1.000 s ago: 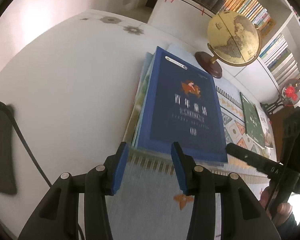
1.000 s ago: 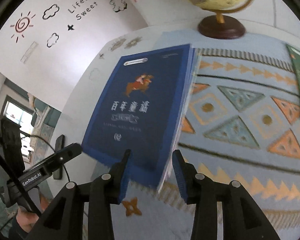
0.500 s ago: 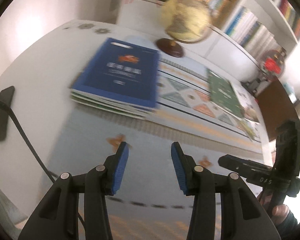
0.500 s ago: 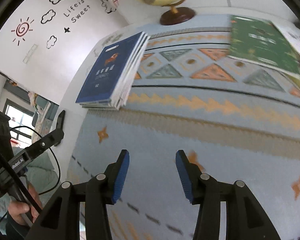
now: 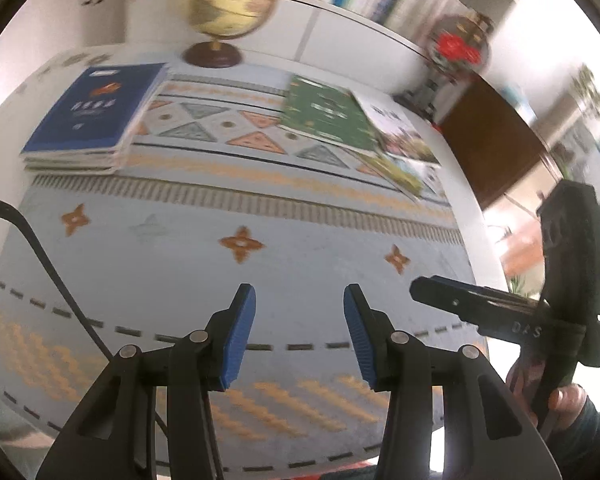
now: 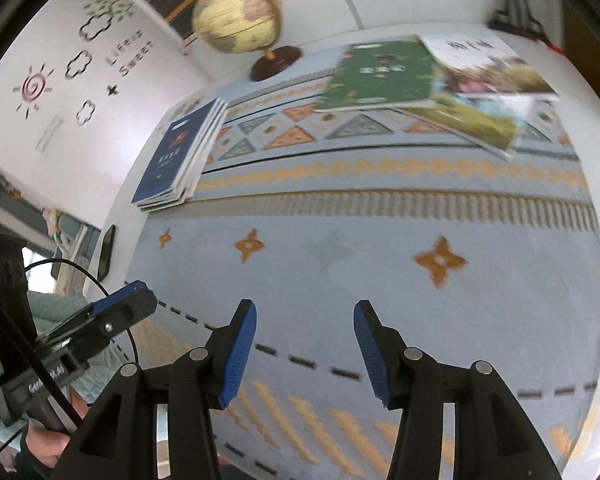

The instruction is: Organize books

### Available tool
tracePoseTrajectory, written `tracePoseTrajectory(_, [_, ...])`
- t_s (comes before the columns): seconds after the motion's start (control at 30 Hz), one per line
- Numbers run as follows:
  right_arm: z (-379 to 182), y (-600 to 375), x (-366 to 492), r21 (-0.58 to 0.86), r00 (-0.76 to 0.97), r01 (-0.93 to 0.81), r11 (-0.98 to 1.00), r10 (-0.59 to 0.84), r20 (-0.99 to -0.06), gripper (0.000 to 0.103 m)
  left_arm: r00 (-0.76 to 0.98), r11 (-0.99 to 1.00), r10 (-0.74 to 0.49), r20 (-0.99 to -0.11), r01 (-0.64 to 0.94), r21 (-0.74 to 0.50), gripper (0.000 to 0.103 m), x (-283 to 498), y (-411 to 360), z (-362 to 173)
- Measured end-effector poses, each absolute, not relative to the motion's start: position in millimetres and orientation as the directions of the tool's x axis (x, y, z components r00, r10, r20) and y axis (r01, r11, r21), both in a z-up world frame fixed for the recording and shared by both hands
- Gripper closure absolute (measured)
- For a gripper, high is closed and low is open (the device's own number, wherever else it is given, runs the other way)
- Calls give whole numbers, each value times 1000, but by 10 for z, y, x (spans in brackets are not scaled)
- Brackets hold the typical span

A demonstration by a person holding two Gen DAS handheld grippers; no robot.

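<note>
A stack of books with a blue book point(image 5: 96, 108) on top lies at the far left of the patterned cloth; it also shows in the right wrist view point(image 6: 180, 152). A green book point(image 5: 324, 112) point(image 6: 380, 72) lies at the far right, overlapping several spread picture books point(image 5: 404, 140) point(image 6: 488, 96). My left gripper point(image 5: 299, 320) is open and empty above the cloth's near part. My right gripper point(image 6: 305, 336) is open and empty, also over the near part, far from all books.
A globe point(image 5: 228, 4) point(image 6: 236, 28) on a wooden base stands at the back between the stack and the green book. The patterned cloth point(image 5: 236, 208) covers a white table. A black cable point(image 5: 40, 248) runs at the left. Bookshelves line the back wall.
Both grippers have pulled back from the blue stack toward the near edge and swung right. The stack stays in place. Both grippers remain open.
</note>
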State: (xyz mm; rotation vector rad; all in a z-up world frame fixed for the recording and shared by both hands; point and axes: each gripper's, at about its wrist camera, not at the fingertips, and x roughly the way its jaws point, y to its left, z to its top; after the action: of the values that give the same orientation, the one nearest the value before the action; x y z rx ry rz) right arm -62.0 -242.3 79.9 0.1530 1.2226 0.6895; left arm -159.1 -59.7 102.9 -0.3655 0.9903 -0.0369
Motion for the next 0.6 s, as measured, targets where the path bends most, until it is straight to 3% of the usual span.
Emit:
tracePoseTrajectory(0.33, [743,-2550,-568,494,173,-314,811,561,-810,52,526,943,-240,-816,-73,-324,57,-1490,-653,998])
tracePoseTrajectory(0.53, [628,-2225,-331,505,163,-284,815,560,-812,52,522,963,-201,-829,-52,-266,56,-1570,-464,1048])
tracePoseTrajectory(0.6, [675,-2090,-231,498,184,-287,819,557,-810,52,528,968,-179,-830,-56,-244,51,-1581,-357,1059])
